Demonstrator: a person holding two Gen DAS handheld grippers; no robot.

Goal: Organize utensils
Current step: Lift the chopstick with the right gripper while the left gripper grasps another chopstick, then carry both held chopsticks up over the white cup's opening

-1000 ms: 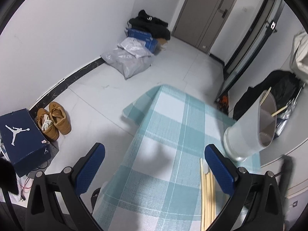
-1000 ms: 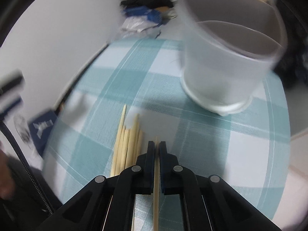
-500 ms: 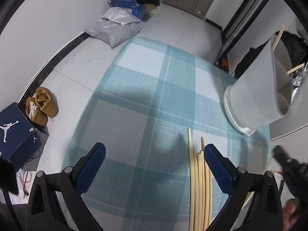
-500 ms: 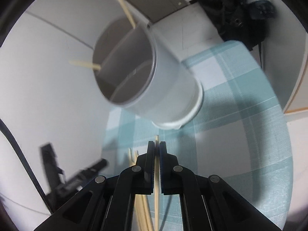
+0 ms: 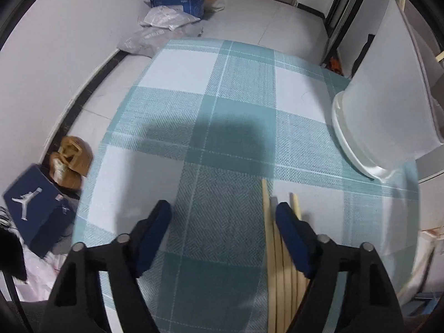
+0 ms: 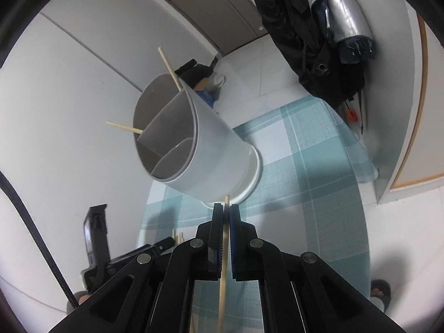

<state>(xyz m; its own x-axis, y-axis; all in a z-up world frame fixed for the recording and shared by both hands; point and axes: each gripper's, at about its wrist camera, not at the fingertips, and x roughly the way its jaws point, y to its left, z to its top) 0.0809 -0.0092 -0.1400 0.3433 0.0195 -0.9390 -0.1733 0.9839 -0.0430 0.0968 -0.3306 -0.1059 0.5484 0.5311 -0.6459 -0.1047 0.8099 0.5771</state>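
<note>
Several pale wooden chopsticks (image 5: 273, 252) lie side by side on the teal checked tablecloth (image 5: 222, 105). My left gripper (image 5: 222, 211) hangs just above them with its jaws closing. Its right pad (image 5: 291, 230) covers the bundle, and only the leftmost stick lies inside the gap, untouched. The white divided utensil holder (image 5: 388, 111) stands at the right. My right gripper (image 6: 226, 208) is shut on one chopstick (image 6: 222, 277), whose tip points at the base of the holder (image 6: 199, 144). Two chopsticks (image 6: 169, 68) stand in the holder's back compartment.
On the floor to the left are a blue shoebox (image 5: 36, 208) and brown shoes (image 5: 70, 161); bags and a blue box (image 5: 177, 2) lie farther back. Dark clothes and a silver umbrella (image 6: 341, 19) hang right of the table. The cloth's edge (image 5: 91, 188) drops close to my left finger.
My left gripper has sunk toward the chopstick bundle and its jaws have narrowed. The right gripper has carried its chopstick up off the pile and rolled round to face the holder.
</note>
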